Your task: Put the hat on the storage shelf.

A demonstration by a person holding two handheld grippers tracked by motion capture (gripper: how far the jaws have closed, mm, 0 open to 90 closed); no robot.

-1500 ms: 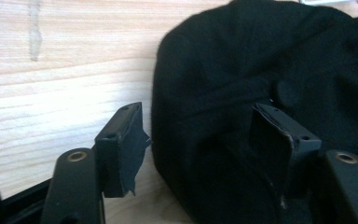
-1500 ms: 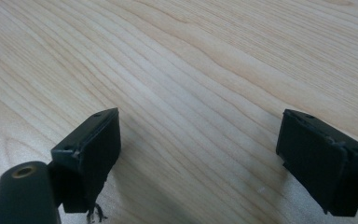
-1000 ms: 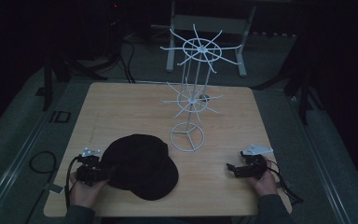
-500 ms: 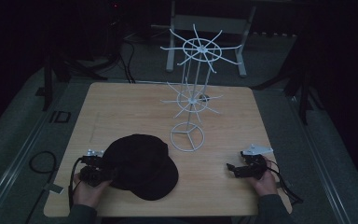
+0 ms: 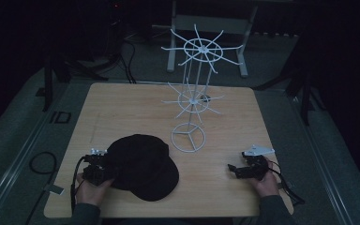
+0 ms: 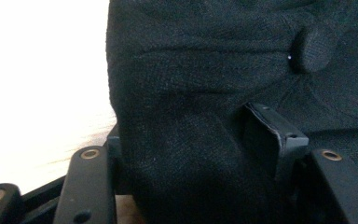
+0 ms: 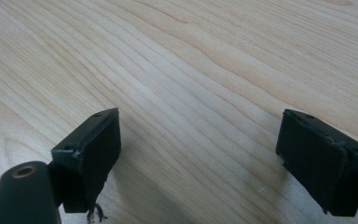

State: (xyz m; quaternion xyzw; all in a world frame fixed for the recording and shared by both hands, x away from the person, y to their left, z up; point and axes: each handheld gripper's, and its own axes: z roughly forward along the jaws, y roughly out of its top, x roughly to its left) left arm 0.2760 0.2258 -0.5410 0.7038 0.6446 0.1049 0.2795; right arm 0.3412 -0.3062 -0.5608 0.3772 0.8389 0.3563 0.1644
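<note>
We have the black cap (image 5: 143,165) lying flat on the wooden table (image 5: 122,108), near its front edge at about seven o'clock from the white wire rack (image 5: 193,101). Our left gripper (image 5: 98,168) has just been closing on the cap's edge; a bunched fold of cloth sits between the jaws, which stand partway closed against it. Our right gripper (image 5: 243,169) rests at four o'clock from the rack, jaws wide apart, nothing between them. The risk we see: the bite takes only loose fabric, so the cap may slip free or hang lopsided when lifted, then snag the rack's thin spokes and tip it.
</note>
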